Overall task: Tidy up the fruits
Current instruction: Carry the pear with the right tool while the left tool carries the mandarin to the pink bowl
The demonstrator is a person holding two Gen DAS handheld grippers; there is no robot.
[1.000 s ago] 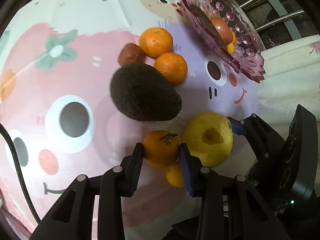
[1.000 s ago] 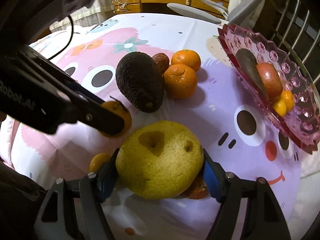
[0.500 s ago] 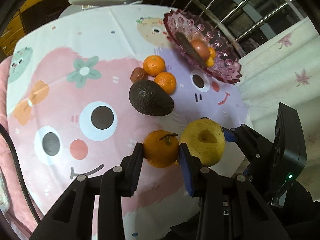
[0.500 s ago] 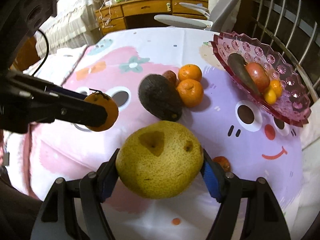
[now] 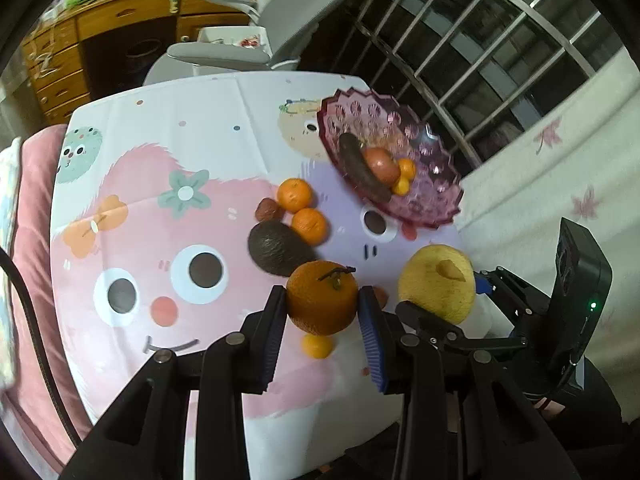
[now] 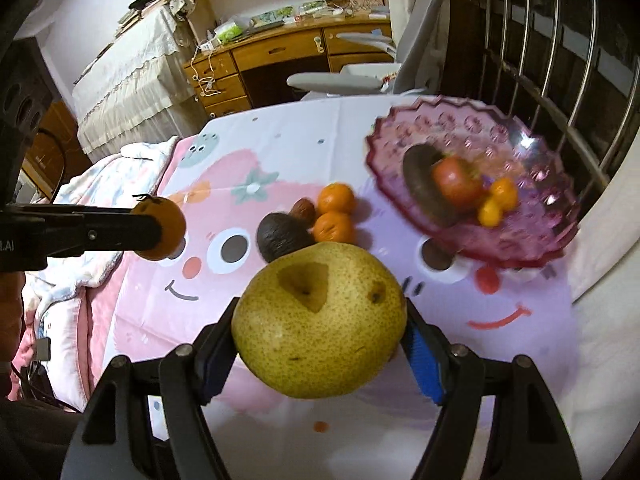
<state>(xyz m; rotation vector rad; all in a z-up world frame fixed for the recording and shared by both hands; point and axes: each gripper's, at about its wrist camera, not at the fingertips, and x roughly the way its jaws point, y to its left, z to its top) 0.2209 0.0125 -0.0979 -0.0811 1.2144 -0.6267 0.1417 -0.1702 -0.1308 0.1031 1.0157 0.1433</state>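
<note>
My left gripper is shut on an orange with a stem and holds it high above the table; the orange also shows in the right wrist view. My right gripper is shut on a big yellow pear, also lifted, to the right of the left gripper. A pink glass bowl at the far right holds a dark long fruit, a red fruit and small oranges. On the cloth lie an avocado, two oranges and a brown fruit.
A small orange fruit and a reddish fruit lie on the cartoon tablecloth below the grippers. A grey chair and wooden desk stand behind the table. Window bars run along the right.
Both grippers have risen well above the table with their fruit; the table, bowl and loose fruit now look smaller and farther away.
</note>
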